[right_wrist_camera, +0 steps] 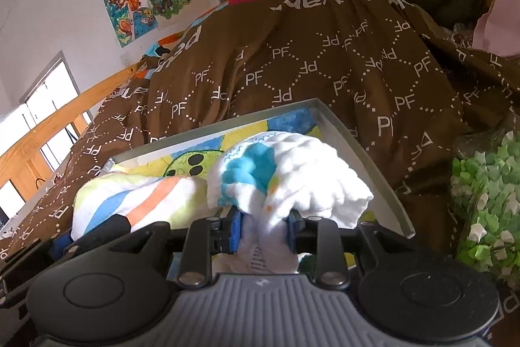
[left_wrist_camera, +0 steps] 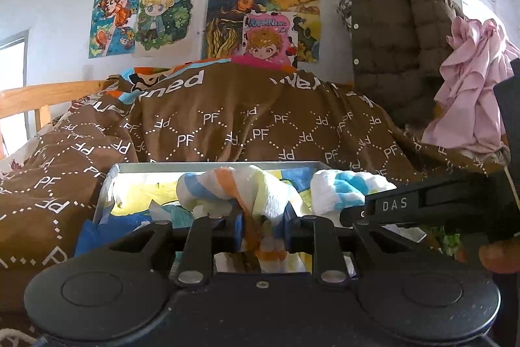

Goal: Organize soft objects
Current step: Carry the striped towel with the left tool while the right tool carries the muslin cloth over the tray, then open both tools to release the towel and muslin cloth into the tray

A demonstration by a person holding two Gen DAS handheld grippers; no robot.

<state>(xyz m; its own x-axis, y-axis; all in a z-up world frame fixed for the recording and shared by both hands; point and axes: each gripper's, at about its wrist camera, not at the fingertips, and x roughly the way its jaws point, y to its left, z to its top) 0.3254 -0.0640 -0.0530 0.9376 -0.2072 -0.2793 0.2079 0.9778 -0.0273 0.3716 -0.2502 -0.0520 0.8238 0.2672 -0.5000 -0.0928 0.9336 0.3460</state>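
Observation:
A shallow grey tray [left_wrist_camera: 208,165] with a colourful drawing on its floor lies on the bed; its rim also shows in the right wrist view [right_wrist_camera: 360,148]. My left gripper [left_wrist_camera: 262,231] is shut on a striped white, orange, blue and yellow cloth [left_wrist_camera: 234,187], bunched over the tray. My right gripper [right_wrist_camera: 265,231] is shut on a white cloth with a blue patch [right_wrist_camera: 286,174], held over the tray's right side. That white cloth [left_wrist_camera: 344,187] and the right gripper's body appear at the right of the left view. The striped cloth [right_wrist_camera: 136,200] lies left in the right view.
A brown quilt with "PF" print [left_wrist_camera: 260,119] covers the bed behind the tray. A dark padded jacket [left_wrist_camera: 396,31] and pink garment [left_wrist_camera: 471,80] hang at right. A bag of green and white paper stars [right_wrist_camera: 487,204] sits right of the tray. Wooden bed rail [right_wrist_camera: 65,119] at left.

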